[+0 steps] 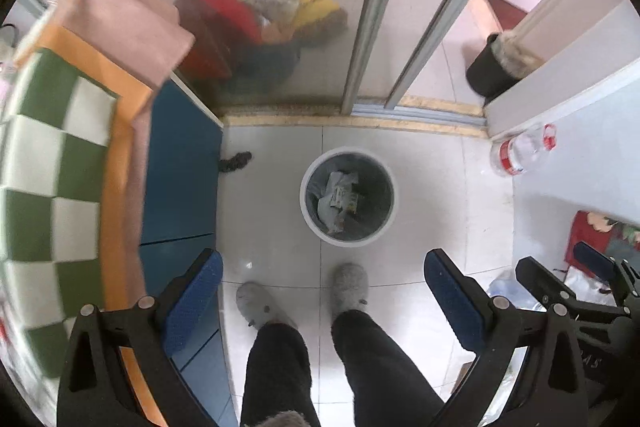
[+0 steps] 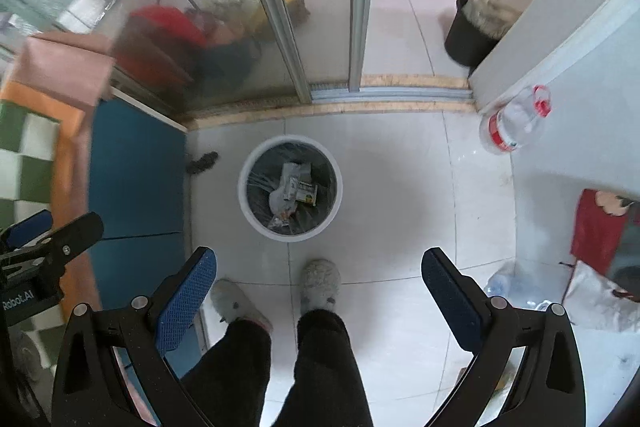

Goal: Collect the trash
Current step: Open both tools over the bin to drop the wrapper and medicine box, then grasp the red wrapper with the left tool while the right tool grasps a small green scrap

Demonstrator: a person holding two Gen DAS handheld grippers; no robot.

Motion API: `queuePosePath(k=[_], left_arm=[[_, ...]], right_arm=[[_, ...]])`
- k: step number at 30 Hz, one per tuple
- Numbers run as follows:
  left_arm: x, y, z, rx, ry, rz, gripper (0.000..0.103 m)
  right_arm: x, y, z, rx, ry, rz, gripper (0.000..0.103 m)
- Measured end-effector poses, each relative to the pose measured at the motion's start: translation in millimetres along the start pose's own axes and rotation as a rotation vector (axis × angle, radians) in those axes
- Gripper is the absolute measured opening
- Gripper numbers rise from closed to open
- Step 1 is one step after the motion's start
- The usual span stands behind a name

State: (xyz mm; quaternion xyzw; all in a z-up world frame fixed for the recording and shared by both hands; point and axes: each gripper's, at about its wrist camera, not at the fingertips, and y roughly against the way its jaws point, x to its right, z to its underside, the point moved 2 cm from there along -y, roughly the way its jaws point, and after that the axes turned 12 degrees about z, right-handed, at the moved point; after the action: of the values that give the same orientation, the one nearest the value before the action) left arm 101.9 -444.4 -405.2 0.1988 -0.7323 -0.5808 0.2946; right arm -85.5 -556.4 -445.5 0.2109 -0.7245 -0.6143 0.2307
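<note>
Both the left gripper (image 1: 322,291) and right gripper (image 2: 318,287) hang wide open, holding nothing. The round white trash bin (image 1: 347,197) with crumpled wrappers (image 1: 338,197) sits mid-frame on the tiled floor (image 1: 432,187), just above the grey slippers (image 1: 349,285).

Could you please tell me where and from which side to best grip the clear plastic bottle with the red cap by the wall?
Probably the plastic bottle is best taken across its clear body, between the red label and cap. It lies on its side, so come from above with the open right gripper, fingers straddling its width.
</note>
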Motion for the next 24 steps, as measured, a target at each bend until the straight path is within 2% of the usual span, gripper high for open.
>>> queuePosePath(k=[7, 9, 11, 17, 20, 22, 24], left_arm=[[13.6, 68.8, 4.6, 0.083, 0.004, 0.046, 0.103], [14.4, 78.7, 3.5, 0.095, 0.017, 0.028, 0.103], [15.4, 92.6, 0.8, 0.115, 0.028, 0.016, 0.103], [4.5, 156.9, -19.2, 0.275, 0.06, -0.019, 0.103], [-28.7, 185.2, -29.3, 0.358, 0.122, -0.054, 0.103], [-65.2, 204.6, -32.2, 0.416, 0.178, -0.071, 0.103], [-102.9, 219.5, -31.3, 0.436, 0.224, -0.085, 0.103]], right_arm=[[13.2, 97.3, 0.8, 0.094, 0.042, 0.003, 0.103], [15.9, 114.2, -1.0, 0.111, 0.041, 0.001, 0.103], [18.9, 130.3, -2.0, 0.12, 0.037, -0.022, 0.103], [13.3, 166.3, -5.6, 0.126, 0.006, -0.137, 0.103], [-9.1, 184.4, -15.6, 0.148, 0.034, -0.161, 0.103], [-33.5, 199.2, -23.6, 0.173, 0.07, -0.164, 0.103], [-68.8, 216.8, -32.5, 0.192, 0.115, -0.181, 0.103]])
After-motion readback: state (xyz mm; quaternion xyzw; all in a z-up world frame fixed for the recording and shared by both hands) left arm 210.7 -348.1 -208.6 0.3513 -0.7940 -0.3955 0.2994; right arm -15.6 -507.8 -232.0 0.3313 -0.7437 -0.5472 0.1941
